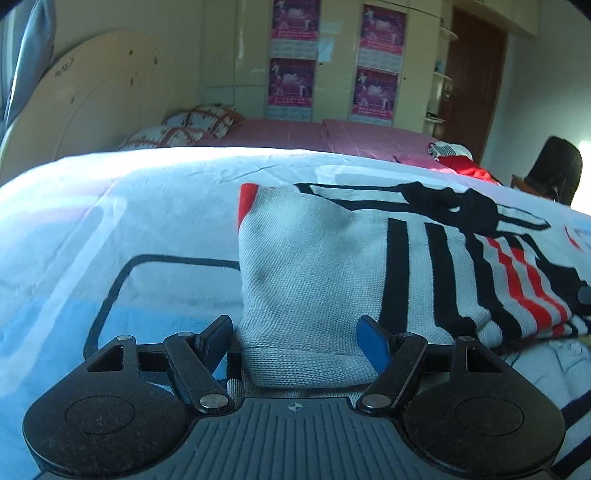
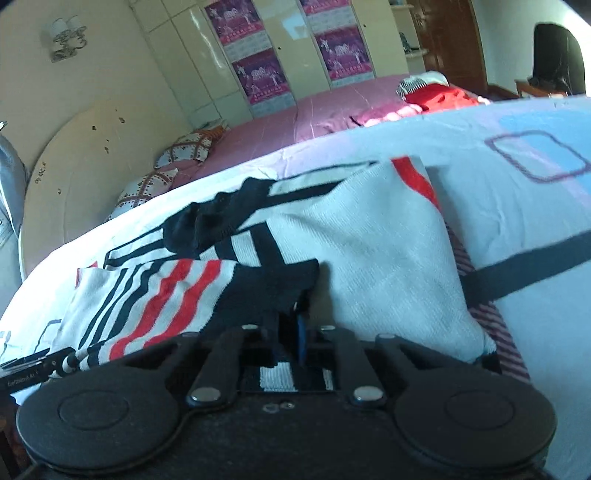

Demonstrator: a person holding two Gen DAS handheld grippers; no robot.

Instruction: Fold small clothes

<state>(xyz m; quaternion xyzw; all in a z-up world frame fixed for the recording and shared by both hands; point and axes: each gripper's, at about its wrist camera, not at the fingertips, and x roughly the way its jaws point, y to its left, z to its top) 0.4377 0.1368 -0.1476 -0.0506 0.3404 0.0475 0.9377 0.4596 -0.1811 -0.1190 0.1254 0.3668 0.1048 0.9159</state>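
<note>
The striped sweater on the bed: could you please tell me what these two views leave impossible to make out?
- Left wrist: the striped sweater's near hem is hidden behind the left gripper; its right side is cut off by the frame edge.
- Right wrist: the cloth inside the right gripper is dark and hidden by its body.
- Both: the poster text is too small.

Bed w/ white-blue sheet (image 1: 122, 206); striped knit sweater (image 1: 317, 266) lies on it, partly folded.

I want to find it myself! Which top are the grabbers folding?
Look at the big bed with the pale blue-and-white sheet. Right before both grippers lies a white knitted top. Unlike the red clothes far back, it has black and red stripes.
</note>
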